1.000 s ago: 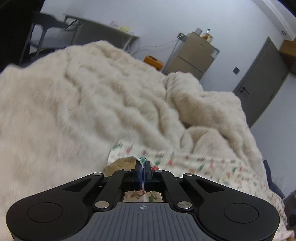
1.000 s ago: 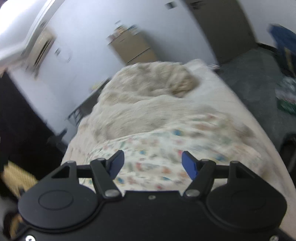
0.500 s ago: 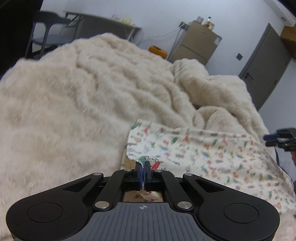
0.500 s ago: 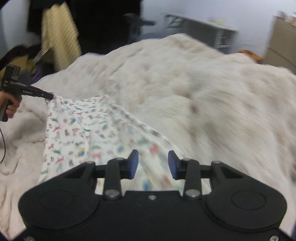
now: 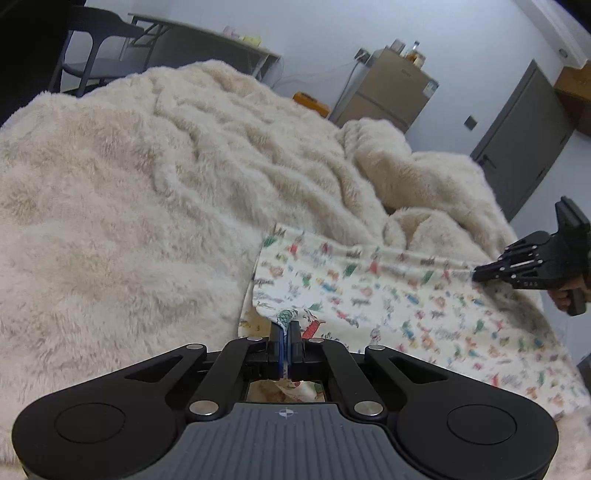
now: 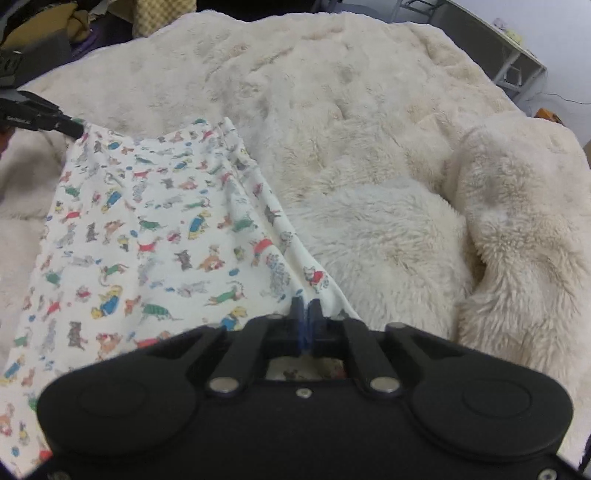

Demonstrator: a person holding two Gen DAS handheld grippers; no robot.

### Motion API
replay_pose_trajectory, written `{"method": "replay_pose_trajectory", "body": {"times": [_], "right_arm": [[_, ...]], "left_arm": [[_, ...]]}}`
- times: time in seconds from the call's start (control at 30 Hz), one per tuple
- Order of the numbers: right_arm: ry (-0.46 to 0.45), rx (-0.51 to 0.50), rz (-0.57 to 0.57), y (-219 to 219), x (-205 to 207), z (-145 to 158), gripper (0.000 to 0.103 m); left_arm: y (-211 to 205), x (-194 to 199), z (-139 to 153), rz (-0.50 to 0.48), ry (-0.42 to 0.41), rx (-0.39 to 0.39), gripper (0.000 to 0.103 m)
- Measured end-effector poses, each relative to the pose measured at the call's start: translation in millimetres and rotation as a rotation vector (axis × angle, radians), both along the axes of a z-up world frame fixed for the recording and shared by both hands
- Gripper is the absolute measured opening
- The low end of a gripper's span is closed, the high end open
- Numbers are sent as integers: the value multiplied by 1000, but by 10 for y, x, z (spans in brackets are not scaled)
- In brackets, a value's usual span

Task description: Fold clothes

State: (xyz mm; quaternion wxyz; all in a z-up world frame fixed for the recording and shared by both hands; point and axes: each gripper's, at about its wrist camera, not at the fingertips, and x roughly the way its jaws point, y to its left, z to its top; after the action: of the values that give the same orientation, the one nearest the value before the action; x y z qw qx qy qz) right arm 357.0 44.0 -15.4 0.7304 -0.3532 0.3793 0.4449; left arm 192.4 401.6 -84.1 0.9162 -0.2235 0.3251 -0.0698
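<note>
A white garment (image 5: 406, 295) printed with small coloured animals lies spread on the fluffy cream blanket (image 5: 147, 192). My left gripper (image 5: 284, 328) is shut on its near corner. At the garment's far right edge a hand holds my right gripper (image 5: 478, 275), tips pinching the cloth. From the right wrist, the garment (image 6: 147, 229) stretches away to the upper left. The right gripper (image 6: 306, 306) finishes closing there, its pads pressed together on the garment's near edge. My left gripper (image 6: 72, 127) grips the opposite corner.
The blanket (image 6: 369, 147) covers the whole bed, with a thick rolled fold (image 6: 517, 229) on the right. Beyond the bed stand a beige fridge (image 5: 384, 92), a grey door (image 5: 524, 140), a desk (image 5: 207, 48) and a dark chair (image 5: 92, 48). Piled items (image 6: 74, 22) lie past the bed's far edge.
The right gripper swung across the bed, rolled, and closed from open onto the garment's edge. The left gripper sank a little with its corner, and the garment now lies stretched between the two.
</note>
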Motion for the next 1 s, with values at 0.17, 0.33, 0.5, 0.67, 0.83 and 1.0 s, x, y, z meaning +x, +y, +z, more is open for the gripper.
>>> {"method": "replay_pose_trajectory", "body": {"times": [0.17, 0.33, 0.5, 0.67, 0.83, 1.0], "right_arm": [[-68, 111, 12, -150, -14, 401, 0], [-114, 152, 10, -340, 22, 639, 0], [-117, -108, -18, -192, 68, 219, 20], [-78, 13, -80, -391, 67, 374, 44], [-72, 100, -122, -756, -1, 568, 46], [-91, 151, -143, -1160, -208, 666, 46]], "left_arm": [[44, 6, 317, -2, -90, 31, 0], [98, 106, 248, 8, -24, 43, 0], [72, 408, -244, -22, 226, 104, 27], [222, 629, -65, 49, 93, -86, 58], [-77, 1351, -97, 6, 95, -79, 47], [-505, 1833, -374, -89, 156, 109, 38]]}}
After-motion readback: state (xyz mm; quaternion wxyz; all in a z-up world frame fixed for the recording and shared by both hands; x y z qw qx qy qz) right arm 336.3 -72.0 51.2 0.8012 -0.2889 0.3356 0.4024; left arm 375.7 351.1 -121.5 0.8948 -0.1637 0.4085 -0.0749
